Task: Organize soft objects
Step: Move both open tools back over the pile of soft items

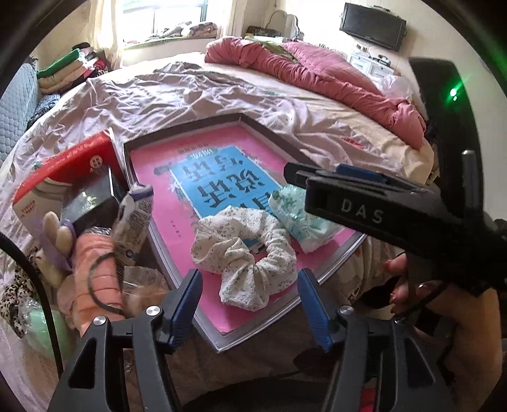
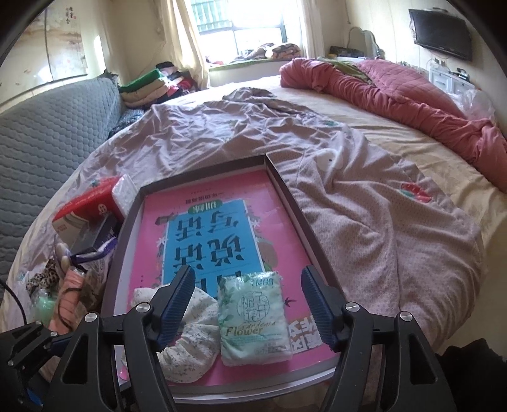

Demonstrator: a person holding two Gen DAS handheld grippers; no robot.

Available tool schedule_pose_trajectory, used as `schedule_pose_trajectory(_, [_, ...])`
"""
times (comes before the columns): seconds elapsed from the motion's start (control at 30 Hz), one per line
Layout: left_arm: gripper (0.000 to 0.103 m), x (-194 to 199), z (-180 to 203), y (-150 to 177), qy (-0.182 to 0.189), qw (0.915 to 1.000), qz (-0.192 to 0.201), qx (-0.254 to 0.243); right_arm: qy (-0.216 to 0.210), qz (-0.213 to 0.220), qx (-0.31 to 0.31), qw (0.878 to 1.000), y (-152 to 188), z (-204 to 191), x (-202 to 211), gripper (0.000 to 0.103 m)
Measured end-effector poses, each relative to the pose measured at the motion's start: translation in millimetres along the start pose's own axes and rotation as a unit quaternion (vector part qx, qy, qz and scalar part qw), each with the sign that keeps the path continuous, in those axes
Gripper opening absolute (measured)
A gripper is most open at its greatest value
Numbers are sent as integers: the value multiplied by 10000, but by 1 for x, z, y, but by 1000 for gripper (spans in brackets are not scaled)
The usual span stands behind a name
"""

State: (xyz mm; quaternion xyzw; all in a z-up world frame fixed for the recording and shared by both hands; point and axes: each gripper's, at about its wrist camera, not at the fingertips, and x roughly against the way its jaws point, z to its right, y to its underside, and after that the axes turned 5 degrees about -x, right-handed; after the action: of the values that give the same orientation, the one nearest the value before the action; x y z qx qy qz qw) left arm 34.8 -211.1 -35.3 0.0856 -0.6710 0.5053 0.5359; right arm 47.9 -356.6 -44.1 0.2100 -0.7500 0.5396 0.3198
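I see both my left tongs [image 1: 250,304] and right tongs [image 2: 248,304] standing apart and empty above the pink tray [image 2: 285,196] on the bed [image 2: 380,222], where the scrunchie [image 1: 244,253] lies touching the tissue pack [image 2: 253,320].

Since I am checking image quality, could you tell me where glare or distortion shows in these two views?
Left wrist view: window blown out, green light flare at right edge, bed bowed by the fisheye. Right wrist view: window overexposed, dark corners, tissue pack print sharp.
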Motion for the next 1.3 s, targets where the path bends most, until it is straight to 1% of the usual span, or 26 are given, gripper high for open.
schedule_pose_trajectory(0.07, [62,6,0,-2,-26,10000,91,10,-20,45,39,10000,-1,-2,3,73])
schedule_pose_trajectory(0.17, [64,19,-2,-5,-190,9994,296,19,52,140,168,9997,-2,-7,8,74])
schedule_pose_trajectory(0.27, [66,29,-9,-7,-216,9988,423,87,61,233,249,9994,-4,-11,12,74])
schedule_pose_trajectory(0.37, [67,40,-21,-10,-249,9981,522,232,119,296,313,9990,-5,-15,15,74])
schedule_pose_trajectory(0.47, [68,52,-38,-10,-318,9967,618,430,83,367,302,9988,-7,-17,20,75])
schedule_pose_trajectory(0.57, [69,61,-57,-10,-430,9949,673,618,133,512,368,9979,-9,-24,27,78])
schedule_pose_trajectory(0.7, [69,77,-89,-3,-676,9906,755,915,98,683,534,9962,-12,-37,35,79])
schedule_pose_trajectory(0.93, [69,101,-144,13,-1039,9810,839,1407,-130,688,670,9953,-13,-57,40,79])
schedule_pose_trajectory(1.1, [70,109,-180,30,-1208,9734,800,1777,-265,660,822,9941,-11,-75,43,79])
schedule_pose_trajectory(1.3, [70,116,-208,46,-1295,9673,764,2041,-446,602,955,9926,-9,-98,45,79])
